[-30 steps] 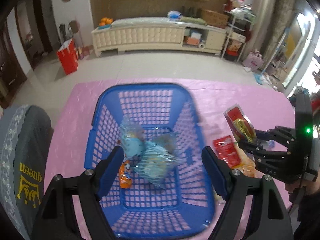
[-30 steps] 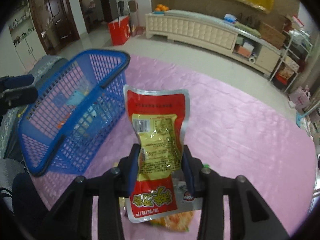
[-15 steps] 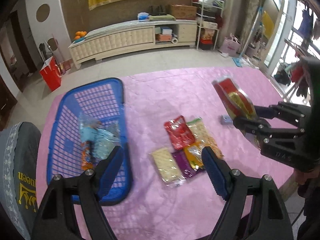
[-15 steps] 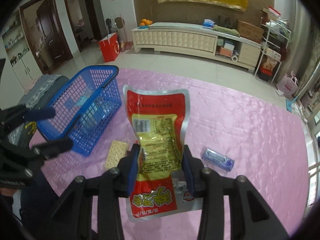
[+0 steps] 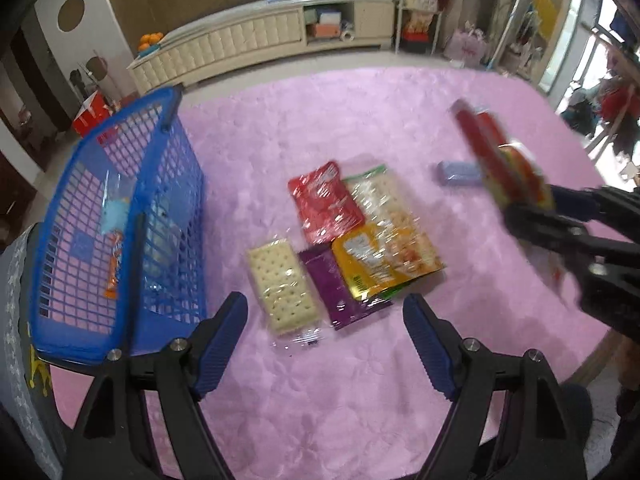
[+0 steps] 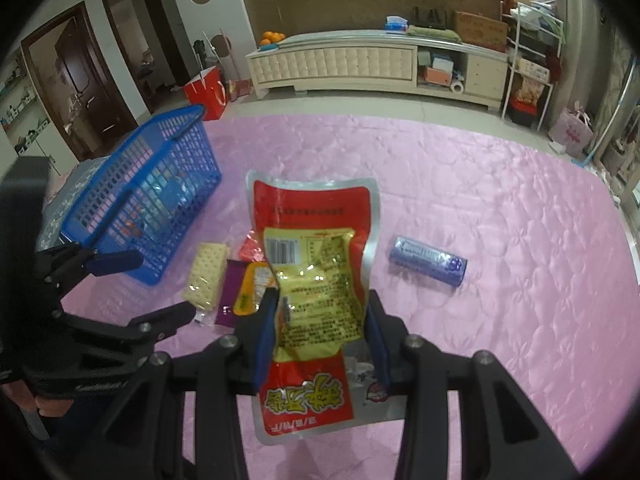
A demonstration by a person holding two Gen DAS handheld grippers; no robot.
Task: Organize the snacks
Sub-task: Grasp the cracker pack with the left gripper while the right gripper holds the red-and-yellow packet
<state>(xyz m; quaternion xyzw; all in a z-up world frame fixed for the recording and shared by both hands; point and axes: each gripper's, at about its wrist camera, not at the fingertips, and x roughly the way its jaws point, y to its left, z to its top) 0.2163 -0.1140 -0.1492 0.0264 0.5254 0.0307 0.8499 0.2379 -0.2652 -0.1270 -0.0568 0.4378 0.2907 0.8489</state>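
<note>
My right gripper [image 6: 322, 320] is shut on a red and yellow snack pouch [image 6: 316, 240], held upright above the pink table; it shows in the left wrist view [image 5: 504, 160] too. My left gripper [image 5: 326, 328] is open and empty, above a cracker pack [image 5: 282, 284], a purple pack [image 5: 332, 280], a yellow-orange pack [image 5: 384, 252] and a red pack [image 5: 326, 202]. The blue basket [image 5: 160, 184] stands at the left with a few snacks inside.
A purple-blue wrapped roll [image 6: 428, 260] lies on the pink tablecloth [image 6: 480, 200] to the right of the pile. A grey chair back [image 5: 16, 320] stands at the table's left edge. The floor and a cream cabinet [image 6: 360, 64] lie beyond.
My left gripper has swung from above the basket to the right, over the pile of packs. My right gripper has lifted and drawn back with the pouch still in it.
</note>
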